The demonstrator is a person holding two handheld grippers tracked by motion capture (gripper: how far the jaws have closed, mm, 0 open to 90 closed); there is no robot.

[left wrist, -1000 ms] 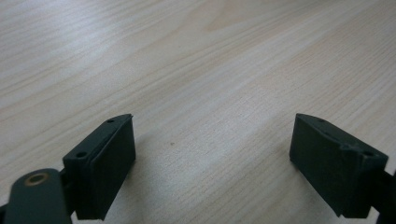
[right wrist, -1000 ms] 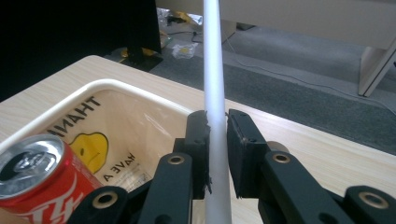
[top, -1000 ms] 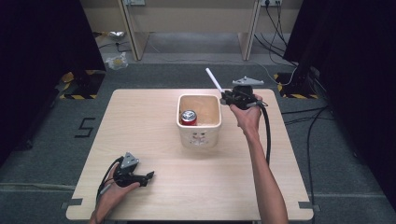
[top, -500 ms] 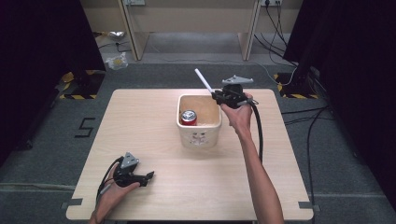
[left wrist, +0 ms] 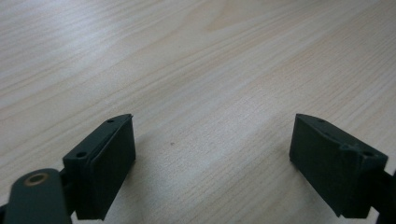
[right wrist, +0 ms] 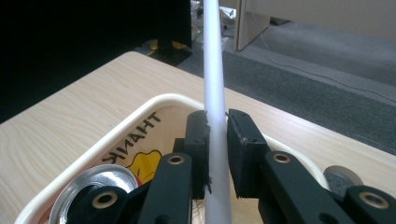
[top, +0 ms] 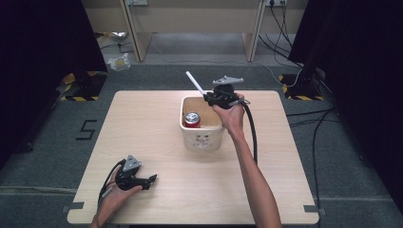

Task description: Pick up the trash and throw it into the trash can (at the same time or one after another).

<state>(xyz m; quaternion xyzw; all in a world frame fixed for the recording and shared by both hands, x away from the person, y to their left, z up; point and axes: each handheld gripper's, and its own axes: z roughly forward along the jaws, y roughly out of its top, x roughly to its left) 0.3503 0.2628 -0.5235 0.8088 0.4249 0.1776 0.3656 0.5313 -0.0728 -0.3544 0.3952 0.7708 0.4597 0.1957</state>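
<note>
White plastic is what I have clamped in my right gripper: a straw, pinched between the two black jaws and sticking up and away from me past the fingertips. In the right gripper view the straw runs straight up the middle, with the jaws closed tight on either side of it.

Over the last second my right hand has carried the straw leftward, from beyond the far right corner of the tub to a spot over its far rim. The tub now lies directly below and in front of this gripper, and the red can stands inside it, down and to my gripper's left, its silver top showing just under the jaws.

I judge that this puts the straw close to a drop: a small lowering or tilt and a release should land it beside the can. Because the straw is long and leans outward, I think it could tip over the rim if let go too high.

My left gripper has not moved; it rests near me on the table, jaws spread wide over bare wood, holding nothing.
</note>
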